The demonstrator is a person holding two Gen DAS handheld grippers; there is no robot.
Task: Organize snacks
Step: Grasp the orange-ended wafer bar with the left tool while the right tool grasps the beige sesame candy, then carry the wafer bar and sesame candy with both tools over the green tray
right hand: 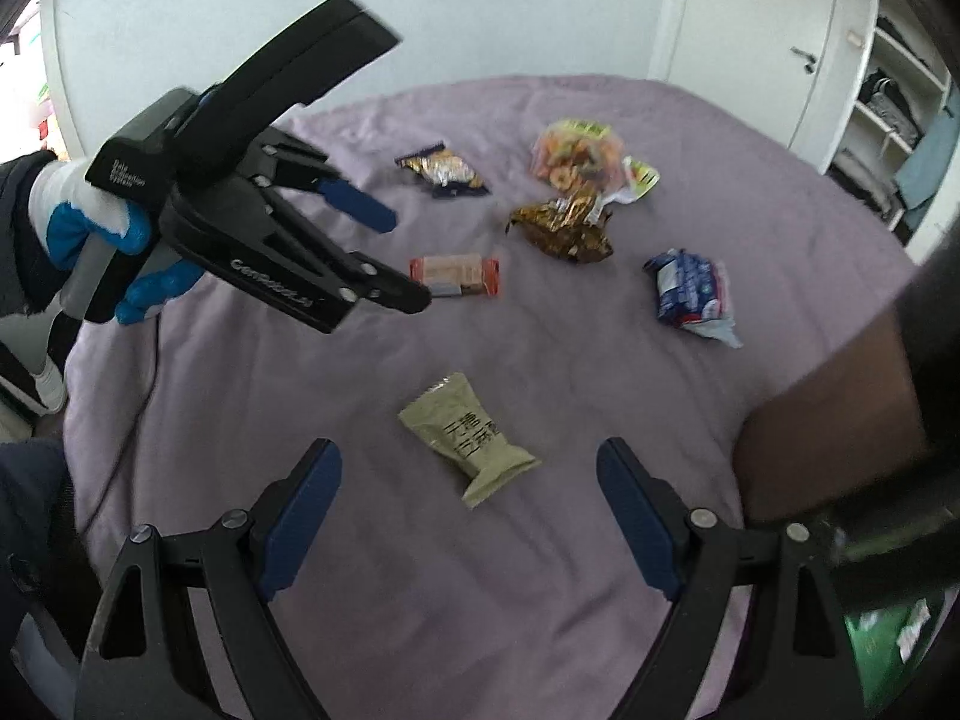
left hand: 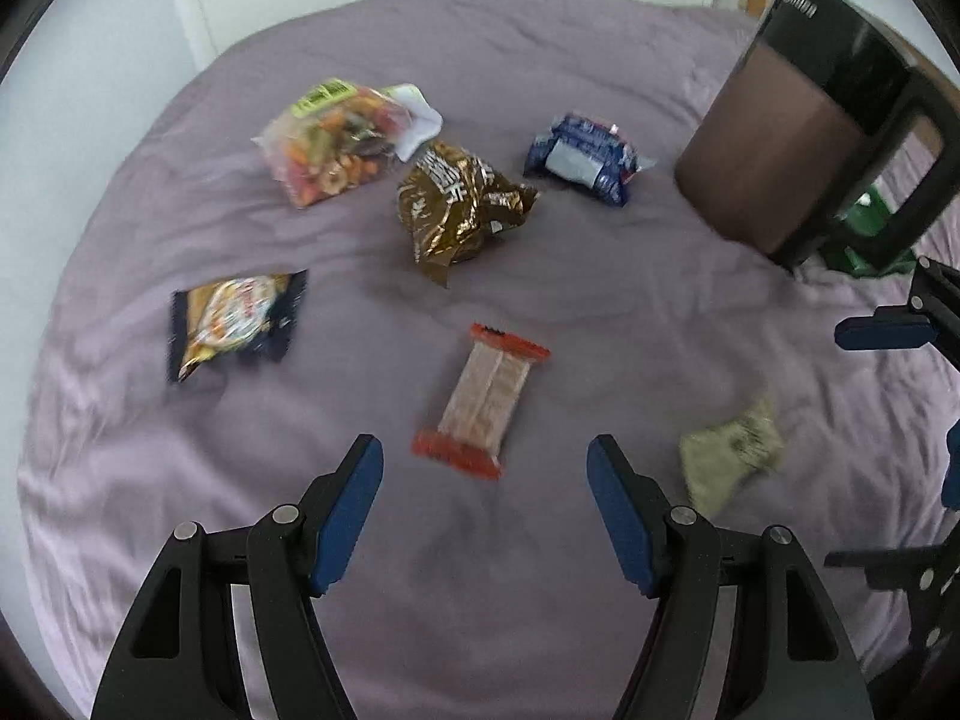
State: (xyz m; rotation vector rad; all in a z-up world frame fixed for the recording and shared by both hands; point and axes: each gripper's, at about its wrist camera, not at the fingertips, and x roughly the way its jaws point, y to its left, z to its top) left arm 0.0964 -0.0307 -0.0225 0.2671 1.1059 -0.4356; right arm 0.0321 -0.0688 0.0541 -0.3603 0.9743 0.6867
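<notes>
Left wrist view looks down on snack packets scattered over a bed (left hand: 600,312) under a wrinkled lilac sheet. An orange-ended bar wrapper (left hand: 483,399) lies nearest the bed's near edge, just ahead of the left gripper (left hand: 485,510), whose blue-padded fingers (left hand: 351,516) stand apart with nothing between them. A pale green packet (left hand: 729,459) lies to the right of the bar, well apart from it, and a dark packet with a round picture (left hand: 234,321) lies toward the bed's left edge. Farther in, around the middle of the bed, a crumpled gold-brown bag (left hand: 459,210) touches a clear bag of colourful snacks (left hand: 336,141) behind it, and a blue packet (left hand: 582,159) lies to their right. A brown container with a dark rim and handle (left hand: 798,144) stands toward the right edge, something green showing behind it. Right wrist view has the pale green packet (right hand: 471,441) just ahead of the right gripper (right hand: 468,516), which is also spread open and holds nothing, its fingers (right hand: 303,516) clear of the packet. A hand in a blue glove (right hand: 120,252) holds the left gripper (right hand: 402,258) above the bed's left side, pointing toward the bar wrapper (right hand: 456,276). White walls and a door stand beyond the far edge.
</notes>
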